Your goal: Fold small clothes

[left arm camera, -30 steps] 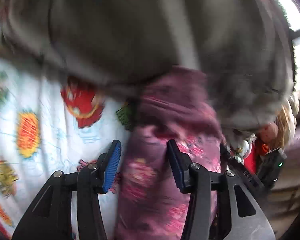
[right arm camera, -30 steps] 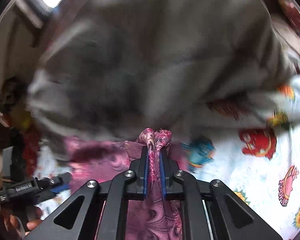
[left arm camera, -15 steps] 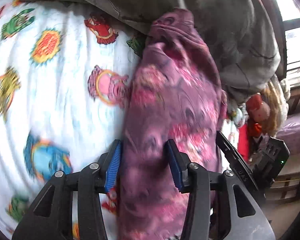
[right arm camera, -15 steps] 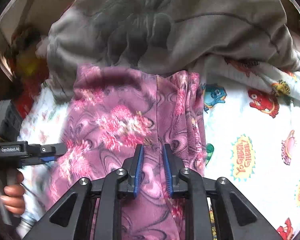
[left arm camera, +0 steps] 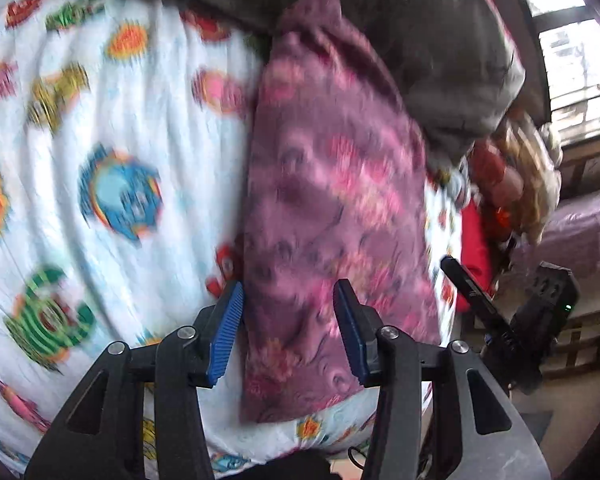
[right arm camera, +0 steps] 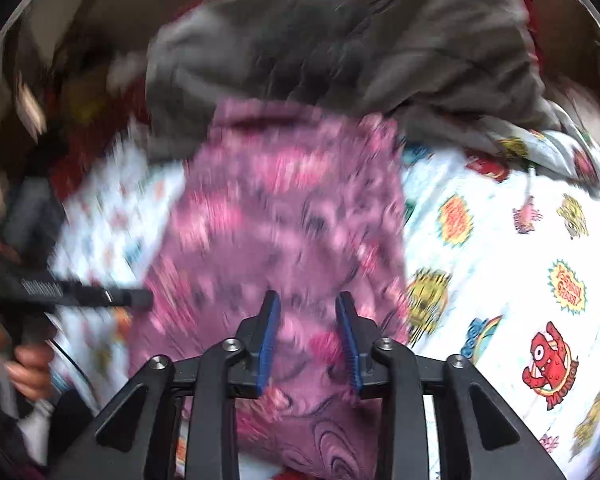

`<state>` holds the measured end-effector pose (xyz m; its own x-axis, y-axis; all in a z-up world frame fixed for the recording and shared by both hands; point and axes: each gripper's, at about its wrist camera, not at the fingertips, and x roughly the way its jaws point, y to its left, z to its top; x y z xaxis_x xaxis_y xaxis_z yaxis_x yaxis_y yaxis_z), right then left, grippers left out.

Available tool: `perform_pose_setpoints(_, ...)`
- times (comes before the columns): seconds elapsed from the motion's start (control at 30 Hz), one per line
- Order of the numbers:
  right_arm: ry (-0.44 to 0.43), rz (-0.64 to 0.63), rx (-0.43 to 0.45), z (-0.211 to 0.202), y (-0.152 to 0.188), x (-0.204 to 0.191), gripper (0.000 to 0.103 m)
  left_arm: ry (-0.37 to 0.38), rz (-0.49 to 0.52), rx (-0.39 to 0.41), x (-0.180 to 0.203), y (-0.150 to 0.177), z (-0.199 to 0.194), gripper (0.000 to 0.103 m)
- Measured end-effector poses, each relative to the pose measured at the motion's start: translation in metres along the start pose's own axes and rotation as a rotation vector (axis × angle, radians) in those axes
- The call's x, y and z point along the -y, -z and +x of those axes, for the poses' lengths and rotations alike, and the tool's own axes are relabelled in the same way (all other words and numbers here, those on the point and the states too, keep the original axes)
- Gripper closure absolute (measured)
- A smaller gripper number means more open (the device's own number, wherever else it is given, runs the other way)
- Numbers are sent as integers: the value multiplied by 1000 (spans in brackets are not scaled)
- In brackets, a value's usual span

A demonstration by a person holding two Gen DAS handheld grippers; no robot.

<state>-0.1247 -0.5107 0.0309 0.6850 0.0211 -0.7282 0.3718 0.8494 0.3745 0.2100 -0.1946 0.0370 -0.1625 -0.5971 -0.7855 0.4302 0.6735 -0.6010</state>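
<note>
Purple floral garment (left arm camera: 332, 208) lies on the cartoon-print bedsheet (left arm camera: 112, 128), both tongs empty.

The left gripper (left arm camera: 288, 328) is wide open at bottom centre of its frame; the right gripper (right arm camera: 309, 340) is also parted, above the cloth. A grey blanket (right arm camera: 340, 40) fills the upper frame.

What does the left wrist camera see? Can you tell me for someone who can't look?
A purple flowery cloth lies lengthwise on a white cartoon-print sheet. The open left tool hovers over its near end. A grey blanket is bunched behind.
</note>
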Motion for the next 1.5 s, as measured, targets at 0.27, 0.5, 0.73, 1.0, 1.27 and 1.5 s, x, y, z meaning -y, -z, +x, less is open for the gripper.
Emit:
perform_pose_setpoints(0.27, -134, 390, 6, 28, -13, 84, 37, 93, -90, -43, -2, -27, 38, 31)
perform_pose_setpoints(0.5, -244, 262, -81, 54, -25, 68, 37, 48, -70, -35, 28, -36, 63, 38)
perform_pose_setpoints(0.73, -108, 75, -24, 43, -22, 20, 79, -42, 20, 55, 49, -25, 41, 78)
perform_pose_setpoints(1.0, -68, 26, 56, 1, -11, -24, 79, -92, 79, 146, 55, 2, -17, 78)
perform_pose_setpoints(1.27, -116, -21, 46, -8, 5, -79, 79, -144, 74, 193, 31, 34, -65, 78)
perform_pose_setpoints(1.5, -127, -33, -52, 20, 34, -103, 77, -200, -25, 102, -25, 53, -48, 73)
